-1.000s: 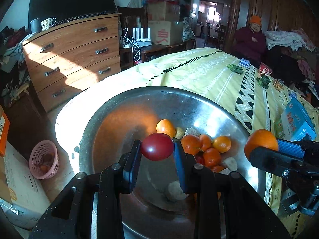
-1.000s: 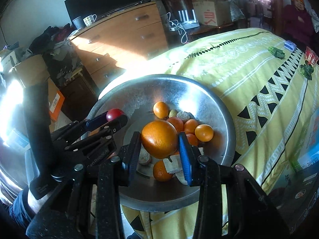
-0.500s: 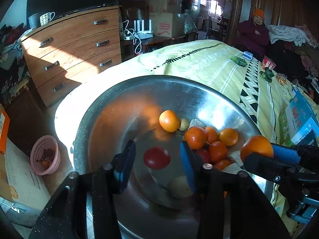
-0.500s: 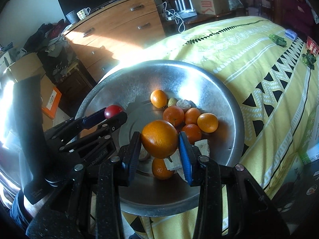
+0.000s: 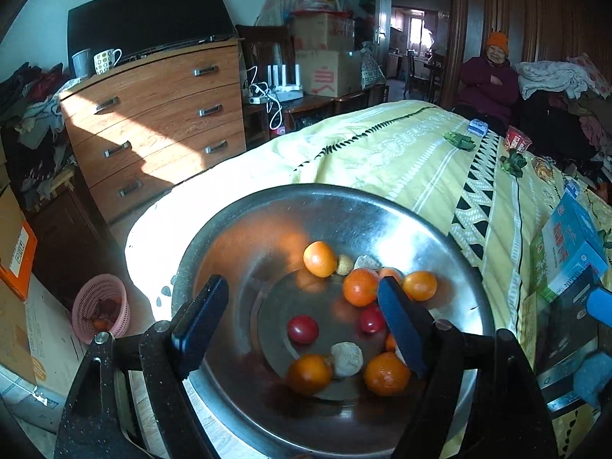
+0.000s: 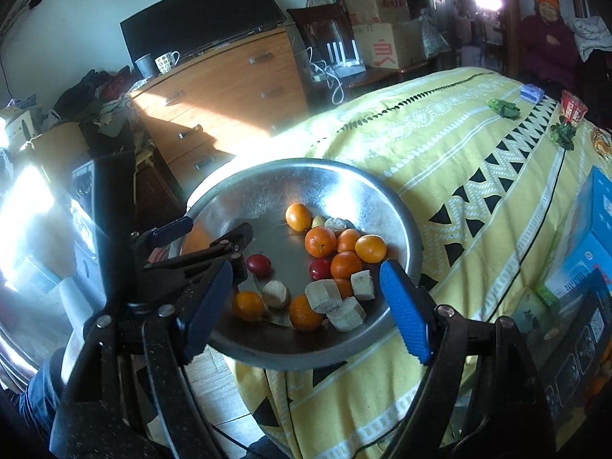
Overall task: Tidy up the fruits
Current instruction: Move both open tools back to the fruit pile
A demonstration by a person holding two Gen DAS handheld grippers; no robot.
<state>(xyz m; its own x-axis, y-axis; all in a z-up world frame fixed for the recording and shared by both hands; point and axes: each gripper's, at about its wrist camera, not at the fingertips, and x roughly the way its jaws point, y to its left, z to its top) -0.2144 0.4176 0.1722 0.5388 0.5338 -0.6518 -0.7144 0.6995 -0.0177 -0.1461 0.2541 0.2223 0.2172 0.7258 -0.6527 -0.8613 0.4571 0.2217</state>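
The large metal basin [image 5: 451,244] sits on the edge of the yellow patterned bedspread [image 5: 440,160] and fills the lower middle of both views, directly beyond both tools. The left gripper [image 5: 302,321] hangs over the basin's near side with its jaws wide, having just been opening; nothing is between the pads, and the red tomato [image 5: 303,329] lies loose on the basin floor just past them. The right gripper [image 6: 306,302] is also spread wide, its jaws having just been opening, empty, above the basin's near rim, with the oranges [image 6: 320,242] and pale cut chunks [image 6: 323,295] lying inside beyond it. The fruit is glossy and sunlit: several round oranges clustered toward the right, a second small red fruit [image 6: 319,268] among them, and beige pieces near the front
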